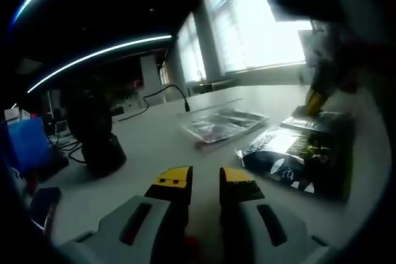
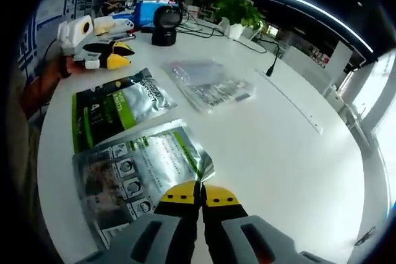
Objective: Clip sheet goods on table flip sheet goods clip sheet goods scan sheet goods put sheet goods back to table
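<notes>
Two grippers working white table. Right gripper clamping jaws on corner of silver sachet, sachet lying flat just ahead and left of tips. Beyond it, green-and-silver sachet resting flat; clear sachet lying farther ahead. Left gripper hovering over table, jaws parted, gripping nothing, clear sachet ahead of its tips. Black scanner standing far ahead of right gripper, potted plant behind.
</notes>
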### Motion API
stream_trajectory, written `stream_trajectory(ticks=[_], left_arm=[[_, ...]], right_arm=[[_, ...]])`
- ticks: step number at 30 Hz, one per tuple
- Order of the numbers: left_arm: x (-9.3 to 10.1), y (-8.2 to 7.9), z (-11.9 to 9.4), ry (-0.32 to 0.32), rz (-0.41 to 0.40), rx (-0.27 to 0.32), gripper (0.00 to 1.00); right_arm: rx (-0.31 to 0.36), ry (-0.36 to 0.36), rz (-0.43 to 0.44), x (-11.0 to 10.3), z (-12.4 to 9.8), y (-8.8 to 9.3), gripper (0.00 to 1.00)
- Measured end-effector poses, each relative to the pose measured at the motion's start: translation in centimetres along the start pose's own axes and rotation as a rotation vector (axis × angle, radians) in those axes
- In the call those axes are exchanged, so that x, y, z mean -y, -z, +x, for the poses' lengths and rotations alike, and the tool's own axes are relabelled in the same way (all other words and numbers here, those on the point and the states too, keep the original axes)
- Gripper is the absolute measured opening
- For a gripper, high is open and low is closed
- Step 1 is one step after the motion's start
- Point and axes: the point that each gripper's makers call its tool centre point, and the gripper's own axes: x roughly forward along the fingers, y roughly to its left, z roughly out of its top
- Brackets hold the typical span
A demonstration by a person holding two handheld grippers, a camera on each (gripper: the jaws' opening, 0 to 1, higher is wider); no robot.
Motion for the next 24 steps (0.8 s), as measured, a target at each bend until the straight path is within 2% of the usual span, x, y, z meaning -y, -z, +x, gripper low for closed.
stream_trajectory(ticks=[10, 16, 24], left_arm=[[-0.2, 0.0, -0.1, -0.01, -0.01, -0.002, 0.11], [-0.3, 0.0, -0.1, -0.012, -0.012, -0.001, 0.11], [-0.5, 0.1, -0.1, -0.024, -0.016, -0.003, 0.11]], right_arm=[[-0.004, 0.028, -0.024, 0.2, -0.2, -0.2, 0.0], [0.021, 0.053, 0.007, 1.2, -1.4, -1.0, 0.0], [0.057, 0.069, 0.034, 1.4, -3.0, -2.0, 0.0]])
